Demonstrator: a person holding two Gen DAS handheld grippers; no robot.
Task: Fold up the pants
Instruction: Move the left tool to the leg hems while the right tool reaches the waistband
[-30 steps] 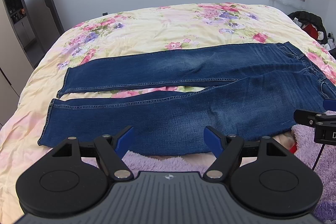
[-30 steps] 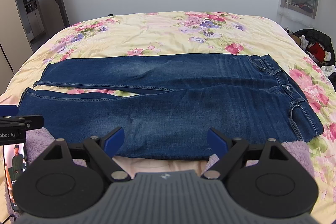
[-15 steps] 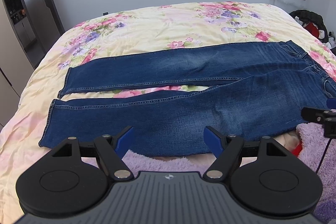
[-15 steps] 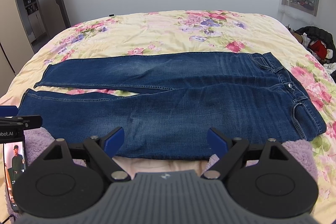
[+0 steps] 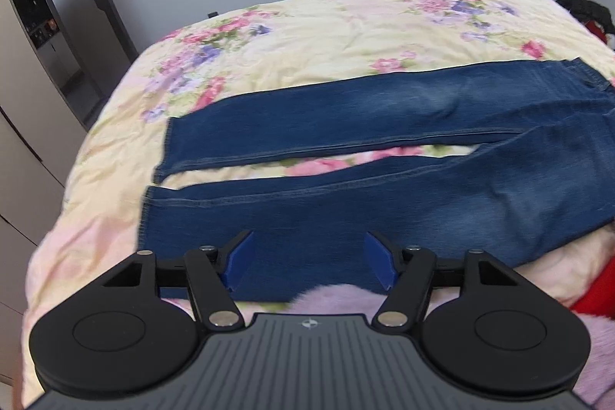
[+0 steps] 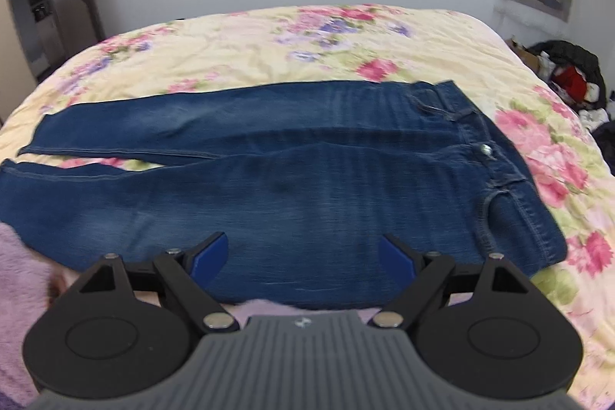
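Note:
Dark blue jeans lie flat across the flowered bedspread, legs pointing left, waistband at the right. The two legs are slightly apart with a strip of bedspread showing between them. In the right wrist view the jeans show their waistband and button at the right. My left gripper is open and empty, just above the near leg close to its hem end. My right gripper is open and empty, over the near edge of the thigh part.
The bed has a pale yellow floral cover. A fuzzy lilac fabric lies at the near edge under both grippers. A door and cabinets stand at the left. A pile of dark clothes lies on the floor at the right.
Both grippers have moved forward and down toward the jeans, the left one shifting left toward the hems and the right one toward the waist. The other gripper has left each view.

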